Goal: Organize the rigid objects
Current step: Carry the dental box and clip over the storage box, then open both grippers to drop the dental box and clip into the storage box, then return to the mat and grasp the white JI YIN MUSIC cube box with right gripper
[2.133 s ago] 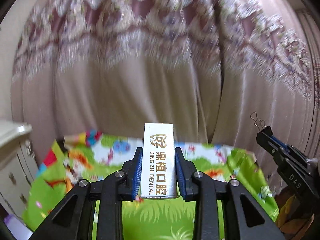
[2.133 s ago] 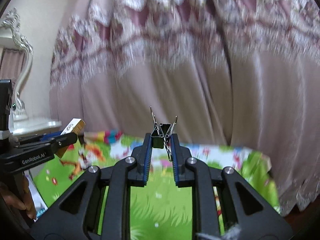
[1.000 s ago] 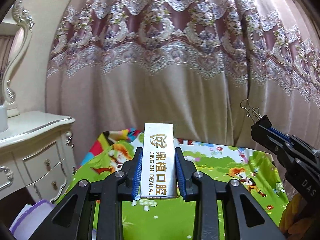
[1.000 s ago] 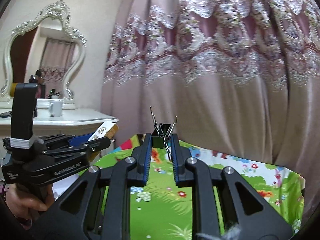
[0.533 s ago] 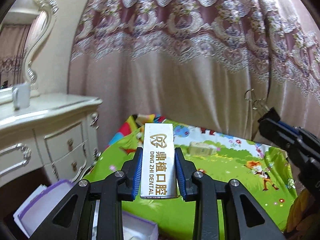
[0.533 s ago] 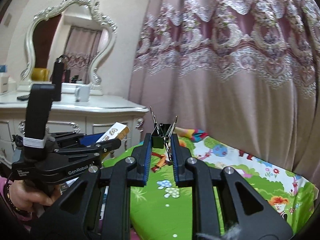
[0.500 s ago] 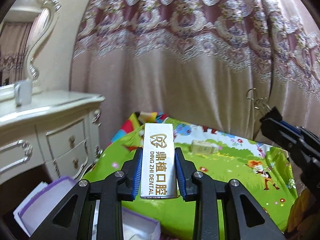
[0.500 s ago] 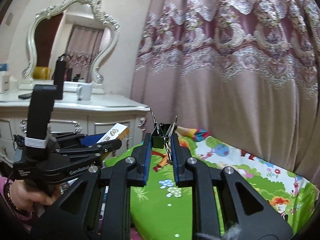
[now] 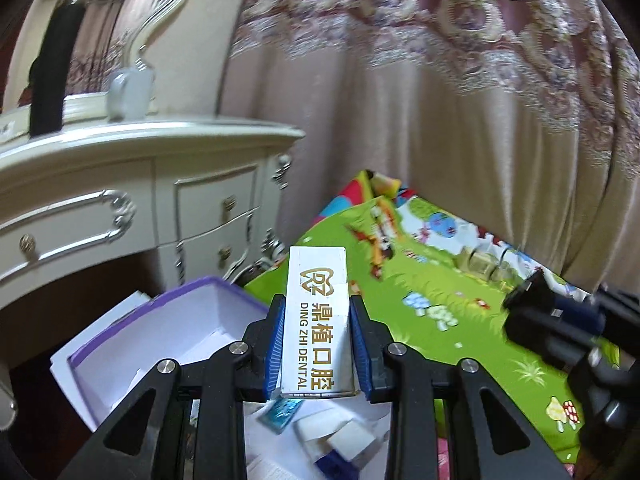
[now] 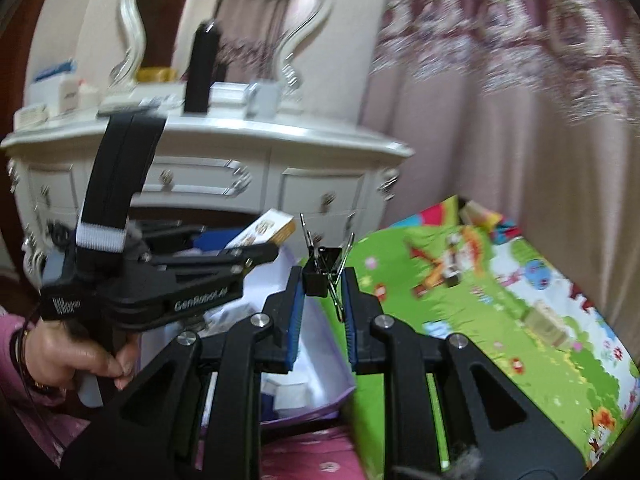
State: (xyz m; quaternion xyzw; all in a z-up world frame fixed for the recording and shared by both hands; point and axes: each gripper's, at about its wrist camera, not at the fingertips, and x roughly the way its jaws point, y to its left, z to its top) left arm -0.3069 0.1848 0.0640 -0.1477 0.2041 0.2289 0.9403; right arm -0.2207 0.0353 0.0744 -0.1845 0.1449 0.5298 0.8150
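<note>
My left gripper (image 9: 318, 332) is shut on a white dental box (image 9: 316, 320) with gold lettering and holds it above an open purple-rimmed white box (image 9: 160, 328). The left gripper also shows in the right wrist view (image 10: 256, 252), with the dental box (image 10: 266, 226) in it. My right gripper (image 10: 322, 300) is shut on a black binder clip (image 10: 320, 270), its wire handles sticking up. It hovers over the right corner of the purple box (image 10: 316, 356). The right gripper shows blurred in the left wrist view (image 9: 536, 312).
Several small items lie inside the purple box (image 9: 320, 432). A colourful play mat (image 9: 460, 300) with a small box (image 10: 546, 322) on it lies to the right. A white dresser (image 9: 120, 200) stands left, a mug (image 9: 126, 94) on top. Pink curtains (image 9: 440, 120) hang behind.
Both grippers have swung left and tilted down, bringing the purple box and the dresser into view. The dental box and the binder clip stay gripped.
</note>
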